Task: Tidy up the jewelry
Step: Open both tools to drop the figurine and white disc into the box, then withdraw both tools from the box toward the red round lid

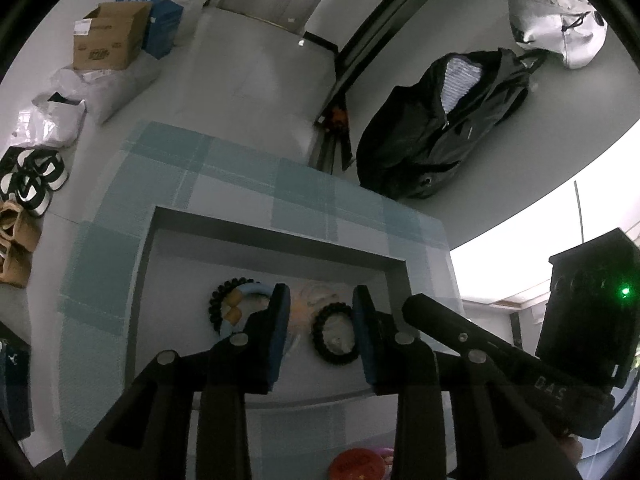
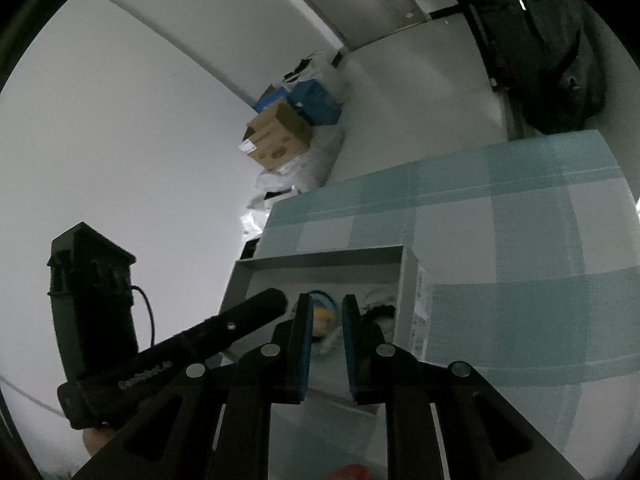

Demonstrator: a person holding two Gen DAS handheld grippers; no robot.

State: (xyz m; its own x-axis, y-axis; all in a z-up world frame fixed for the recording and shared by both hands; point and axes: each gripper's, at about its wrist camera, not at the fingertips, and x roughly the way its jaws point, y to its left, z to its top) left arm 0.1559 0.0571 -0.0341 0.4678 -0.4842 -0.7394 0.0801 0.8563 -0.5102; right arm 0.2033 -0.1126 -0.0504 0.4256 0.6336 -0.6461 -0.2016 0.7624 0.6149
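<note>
Left gripper (image 1: 322, 300) above tray (image 1: 276, 240) of bracelets (image 1: 334, 334).

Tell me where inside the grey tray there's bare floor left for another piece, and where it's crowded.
Free: the tray's back strip, between its far wall and the jewelry. Crowded: the middle, where the black beaded bracelet lies between the open left gripper's fingers, with the blue ring and another beaded bracelet at left.

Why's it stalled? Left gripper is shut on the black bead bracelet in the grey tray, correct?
Not quite. In the left wrist view the left gripper is open, its jaws apart on either side of the black bead bracelet, which lies loose in the grey tray. Nothing is gripped.
</note>
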